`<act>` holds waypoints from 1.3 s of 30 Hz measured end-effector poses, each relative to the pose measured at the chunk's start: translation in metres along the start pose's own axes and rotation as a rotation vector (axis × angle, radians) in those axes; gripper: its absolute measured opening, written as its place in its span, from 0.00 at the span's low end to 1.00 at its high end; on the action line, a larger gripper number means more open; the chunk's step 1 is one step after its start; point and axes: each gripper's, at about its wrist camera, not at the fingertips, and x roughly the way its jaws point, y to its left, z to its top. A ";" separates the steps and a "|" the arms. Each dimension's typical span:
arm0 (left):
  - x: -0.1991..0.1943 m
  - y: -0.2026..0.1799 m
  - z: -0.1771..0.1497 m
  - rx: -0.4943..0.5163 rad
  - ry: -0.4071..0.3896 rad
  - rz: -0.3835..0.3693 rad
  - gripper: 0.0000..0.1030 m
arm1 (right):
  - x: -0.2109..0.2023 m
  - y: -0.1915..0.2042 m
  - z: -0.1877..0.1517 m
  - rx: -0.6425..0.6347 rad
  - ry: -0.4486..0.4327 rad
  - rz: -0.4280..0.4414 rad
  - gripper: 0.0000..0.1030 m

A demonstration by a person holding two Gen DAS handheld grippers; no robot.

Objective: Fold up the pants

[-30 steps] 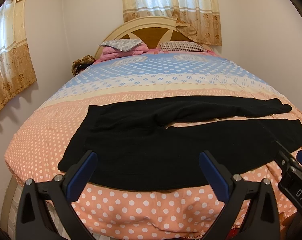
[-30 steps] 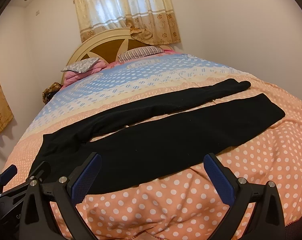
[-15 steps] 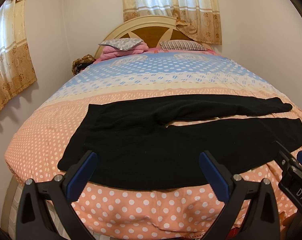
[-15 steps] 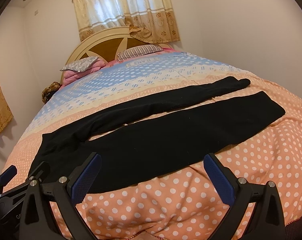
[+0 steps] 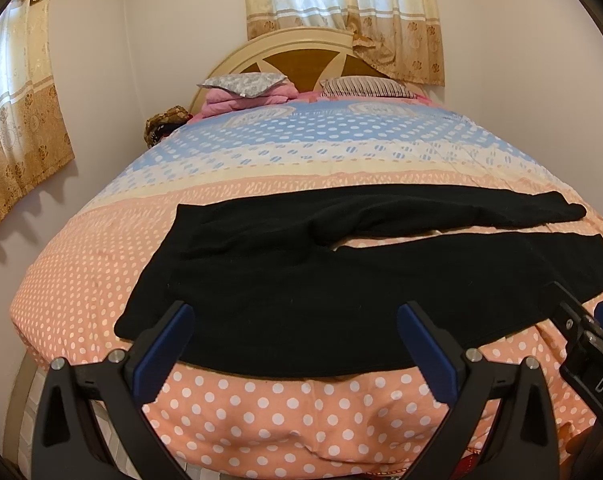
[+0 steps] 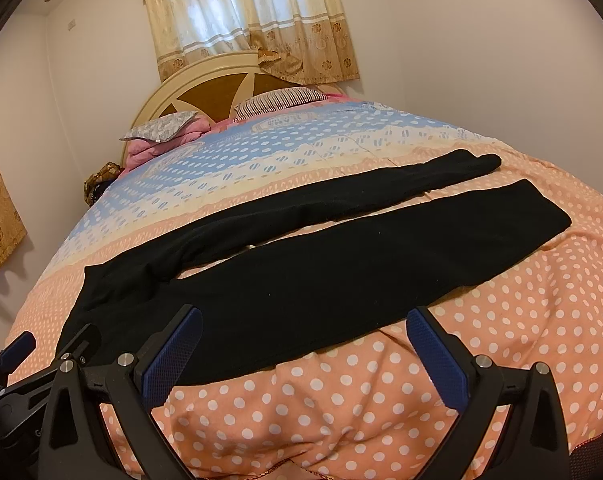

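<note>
Black knit pants spread flat across near part of bed with peach polka-dot quilt, waistband to left, both legs stretched rightward, narrow strip of quilt showing between them. Far leg slightly rumpled at cuff. Left gripper poised at bed's near edge by waist section, jaws spread wide, blue pads holding nothing. Right gripper likewise poised over near leg, jaws spread wide, empty. Grey and striped pillows at rounded cream headboard; floral beige curtains behind.
</note>
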 end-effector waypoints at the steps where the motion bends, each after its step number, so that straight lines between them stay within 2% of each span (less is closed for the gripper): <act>1: 0.000 0.000 0.000 0.001 0.001 0.000 1.00 | 0.000 0.000 0.000 0.000 0.000 0.001 0.99; 18: 0.013 0.004 -0.003 -0.010 0.036 0.001 1.00 | 0.009 0.000 -0.002 -0.002 0.011 -0.001 0.99; 35: 0.054 0.014 -0.003 -0.010 0.120 0.015 1.00 | 0.050 0.004 -0.002 -0.024 0.088 0.022 0.99; 39: 0.065 0.023 -0.001 -0.003 0.125 -0.010 1.00 | 0.064 0.008 0.001 -0.042 0.100 0.035 0.99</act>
